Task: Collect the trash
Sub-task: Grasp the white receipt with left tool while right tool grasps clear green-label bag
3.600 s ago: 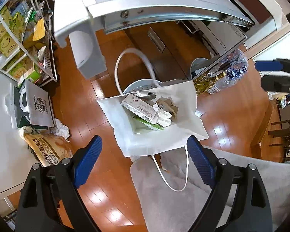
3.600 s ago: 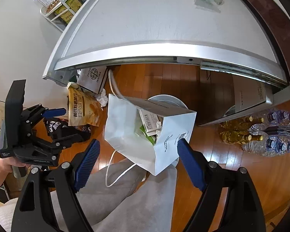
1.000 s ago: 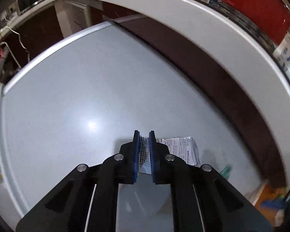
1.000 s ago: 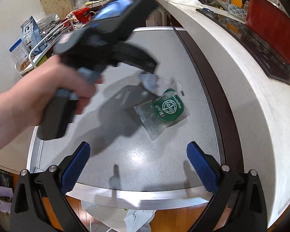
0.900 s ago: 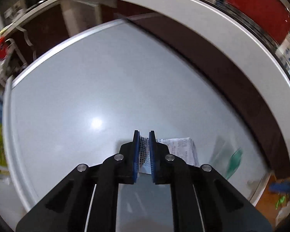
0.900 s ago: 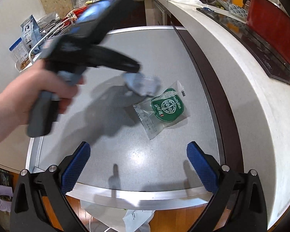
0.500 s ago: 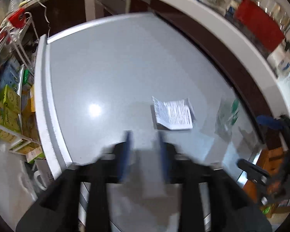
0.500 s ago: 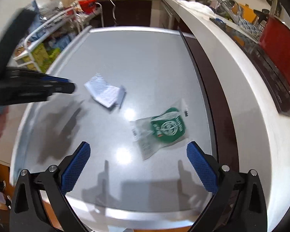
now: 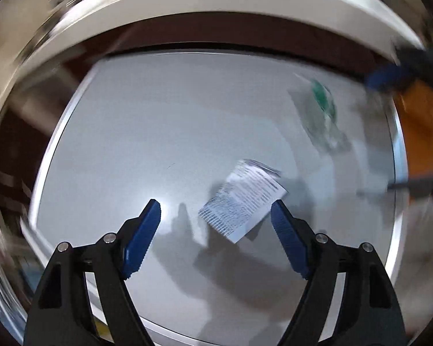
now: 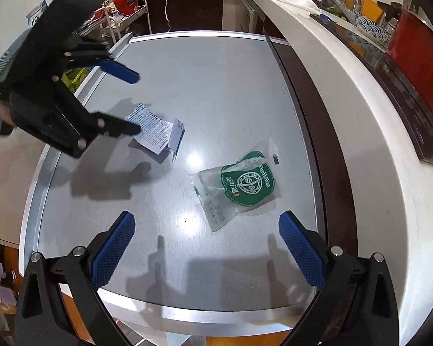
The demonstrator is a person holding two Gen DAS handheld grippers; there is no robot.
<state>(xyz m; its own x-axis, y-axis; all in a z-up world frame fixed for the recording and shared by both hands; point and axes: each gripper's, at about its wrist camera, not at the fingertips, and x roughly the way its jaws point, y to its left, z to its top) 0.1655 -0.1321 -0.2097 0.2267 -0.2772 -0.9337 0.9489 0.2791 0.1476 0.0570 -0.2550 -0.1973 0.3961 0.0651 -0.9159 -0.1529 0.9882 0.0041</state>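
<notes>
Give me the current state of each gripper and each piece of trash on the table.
Left gripper: jaws open, empty, over the leaflet.
Right gripper: jaws open, empty.
Printed leaflet: flat on the table, one edge folded up.
Green-logo plastic wrapper: flat on the table, untouched.

Printed leaflet (image 10: 154, 132): I see white folded paper with dense black text, lying flat on the grey table (image 10: 216, 80), one edge lifted.
Wrapper (image 10: 239, 186): I see clear plastic with a round green logo, lying flat, apart from the leaflet.
</notes>
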